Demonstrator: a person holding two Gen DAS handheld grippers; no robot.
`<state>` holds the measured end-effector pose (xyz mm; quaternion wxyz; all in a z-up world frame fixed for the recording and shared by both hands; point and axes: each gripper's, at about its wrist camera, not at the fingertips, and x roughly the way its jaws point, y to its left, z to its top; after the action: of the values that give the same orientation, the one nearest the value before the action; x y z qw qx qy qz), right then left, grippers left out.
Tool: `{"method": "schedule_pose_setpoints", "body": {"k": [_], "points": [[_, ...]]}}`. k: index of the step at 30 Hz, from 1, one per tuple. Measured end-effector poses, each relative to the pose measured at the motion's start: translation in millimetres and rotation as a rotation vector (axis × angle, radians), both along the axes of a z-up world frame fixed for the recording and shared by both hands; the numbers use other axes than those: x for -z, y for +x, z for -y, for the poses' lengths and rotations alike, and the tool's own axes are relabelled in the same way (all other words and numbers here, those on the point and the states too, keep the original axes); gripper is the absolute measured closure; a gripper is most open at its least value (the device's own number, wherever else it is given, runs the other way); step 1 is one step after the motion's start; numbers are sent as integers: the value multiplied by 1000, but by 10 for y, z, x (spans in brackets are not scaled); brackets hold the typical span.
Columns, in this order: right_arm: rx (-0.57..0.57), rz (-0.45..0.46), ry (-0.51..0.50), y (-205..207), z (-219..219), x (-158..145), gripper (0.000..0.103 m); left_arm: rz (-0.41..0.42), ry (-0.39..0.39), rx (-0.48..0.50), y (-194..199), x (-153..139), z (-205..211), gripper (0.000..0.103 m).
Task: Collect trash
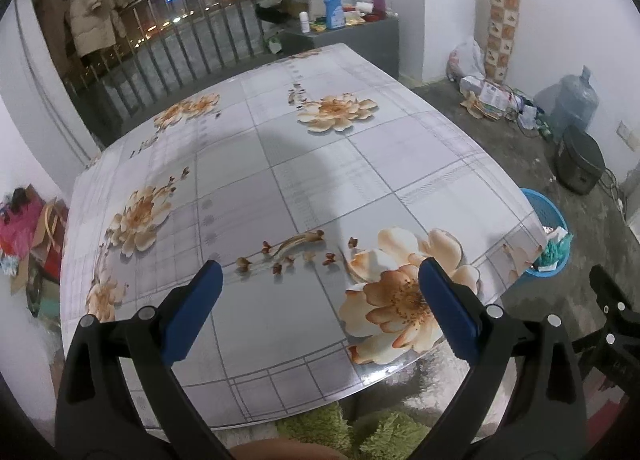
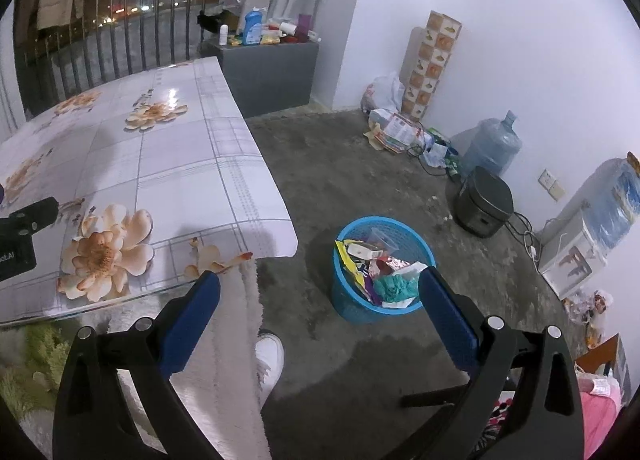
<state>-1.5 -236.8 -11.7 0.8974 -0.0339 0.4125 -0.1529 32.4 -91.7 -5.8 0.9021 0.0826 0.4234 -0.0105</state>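
Observation:
A blue plastic basket (image 2: 352, 300) stands on the concrete floor right of the table, holding several wrappers and scraps of trash (image 2: 384, 276). It also shows in the left wrist view (image 1: 554, 215), past the table's right corner. My left gripper (image 1: 320, 272) is open and empty, low over the near part of the flowered table (image 1: 280, 163). My right gripper (image 2: 320, 284) is open and empty, above the floor just left of the basket. No trash shows on the table top.
A white shoe (image 2: 270, 356) is on the floor below the right gripper. A black cooker (image 2: 482, 203), a water jug (image 2: 494, 143) and a heap of papers (image 2: 396, 129) line the right wall. A grey cabinet (image 2: 272, 71) stands behind the table.

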Motion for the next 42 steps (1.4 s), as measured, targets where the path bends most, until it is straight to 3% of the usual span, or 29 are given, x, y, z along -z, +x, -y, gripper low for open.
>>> {"method": "schedule_pose_setpoints", "body": {"k": [42], "points": [[1,0,-1,8,3,-8,6,9,-2,7,1,-15,2,9]]}}
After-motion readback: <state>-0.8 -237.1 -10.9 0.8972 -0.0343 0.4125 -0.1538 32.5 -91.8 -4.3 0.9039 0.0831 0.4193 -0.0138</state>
